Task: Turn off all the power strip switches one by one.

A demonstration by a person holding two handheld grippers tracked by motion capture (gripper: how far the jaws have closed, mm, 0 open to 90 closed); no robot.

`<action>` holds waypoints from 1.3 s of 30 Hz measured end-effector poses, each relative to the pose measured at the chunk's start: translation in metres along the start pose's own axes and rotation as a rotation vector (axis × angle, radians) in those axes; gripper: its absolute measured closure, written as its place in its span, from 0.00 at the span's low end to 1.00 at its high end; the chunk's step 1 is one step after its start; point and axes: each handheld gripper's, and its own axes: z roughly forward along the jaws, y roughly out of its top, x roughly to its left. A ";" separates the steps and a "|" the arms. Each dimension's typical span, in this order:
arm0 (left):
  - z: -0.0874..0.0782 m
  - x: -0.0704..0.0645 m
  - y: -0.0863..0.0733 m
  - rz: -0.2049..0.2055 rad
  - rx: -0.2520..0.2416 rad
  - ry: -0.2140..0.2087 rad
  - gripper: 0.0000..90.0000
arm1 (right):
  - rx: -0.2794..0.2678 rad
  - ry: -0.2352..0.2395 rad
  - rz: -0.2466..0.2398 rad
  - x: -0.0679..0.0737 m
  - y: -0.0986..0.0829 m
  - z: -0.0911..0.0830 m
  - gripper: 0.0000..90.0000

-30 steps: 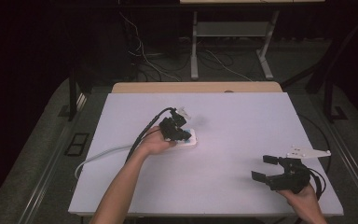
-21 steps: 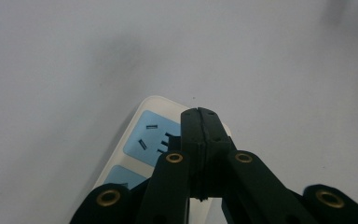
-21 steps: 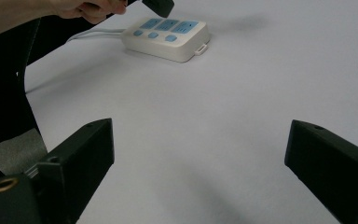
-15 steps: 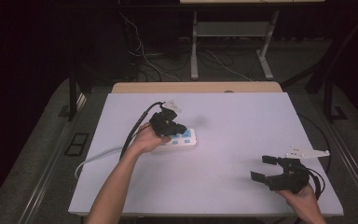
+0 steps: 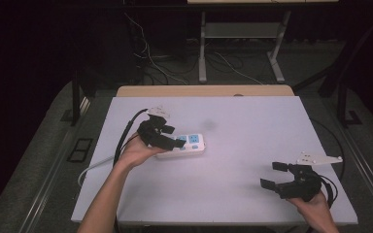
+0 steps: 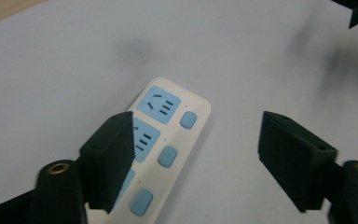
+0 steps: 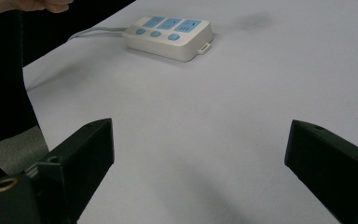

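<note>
My left gripper [image 6: 196, 158] hangs spread above the power strip [image 6: 161, 140], one finger [image 6: 109, 163] overlapping it; my right gripper [image 7: 196, 172], well apart, gapes too.

The high view looked forward and down from above the person's side, taking in the whole table [image 5: 252, 126] from well back. The left gripper view sat close above the power strip [image 6: 168, 135], facing down along its jaws. The right gripper view looked low across the table from the near right, sharing the same power strip [image 7: 168, 35] far off.
</note>
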 end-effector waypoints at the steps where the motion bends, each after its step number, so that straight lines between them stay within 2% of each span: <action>1: -0.003 0.000 -0.003 -0.007 -0.006 0.001 0.20 | 0.000 0.000 0.000 0.000 0.000 0.000 0.09; 9: -0.019 -0.006 -0.022 -0.041 -0.020 0.027 0.00 | 0.001 -0.002 0.001 0.000 0.000 0.000 0.09; 11: -0.022 -0.009 -0.028 -0.032 -0.032 0.051 0.00 | 0.001 -0.002 0.000 0.000 0.000 0.001 0.09; 19: -0.034 -0.028 -0.057 -0.030 -0.110 0.079 0.00 | 0.005 -0.001 0.004 0.000 0.000 0.001 0.09; 29: -0.038 -0.052 -0.093 -0.053 -0.211 0.102 0.00 | 0.017 -0.001 0.007 0.001 -0.002 0.002 0.09; 36: -0.033 -0.054 -0.114 -0.086 -0.252 0.113 0.00 | 0.027 0.002 0.000 0.004 -0.004 0.003 0.09; 39: -0.031 -0.055 -0.118 -0.090 -0.255 0.117 0.00 | 0.031 0.003 -0.001 0.006 -0.005 0.002 0.09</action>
